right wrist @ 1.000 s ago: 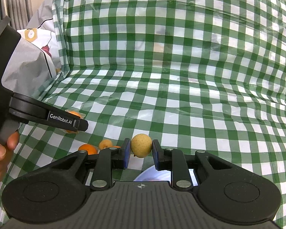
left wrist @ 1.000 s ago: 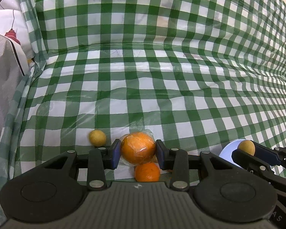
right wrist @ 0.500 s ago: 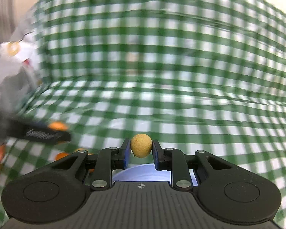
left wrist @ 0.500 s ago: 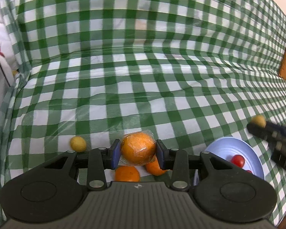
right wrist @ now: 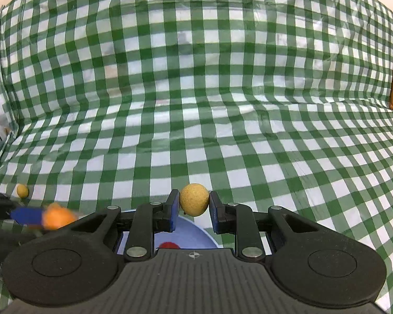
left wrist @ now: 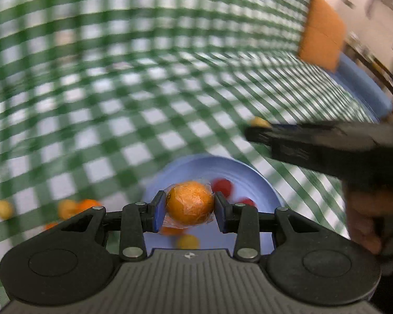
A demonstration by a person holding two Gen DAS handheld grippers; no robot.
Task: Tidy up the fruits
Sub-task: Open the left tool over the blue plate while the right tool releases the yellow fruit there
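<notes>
The left gripper (left wrist: 190, 208) is clamped on a film-wrapped orange (left wrist: 189, 205) above the blue plate (left wrist: 251, 180), the right gripper (right wrist: 191, 206) on a small yellow-brown fruit (right wrist: 194, 200) past the plate's edge; either could slip or roll away, and both, nearly round, show no clear long axis.

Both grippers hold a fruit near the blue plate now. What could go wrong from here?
1. The wrapped orange in the left gripper is covered in loose plastic, so it may slip out of the jaws.
2. The blue plate already holds red fruits and a yellow one; a dropped orange may knock them out.
3. The right gripper, with its small yellow fruit, is close to the left one, so they may collide.
</notes>
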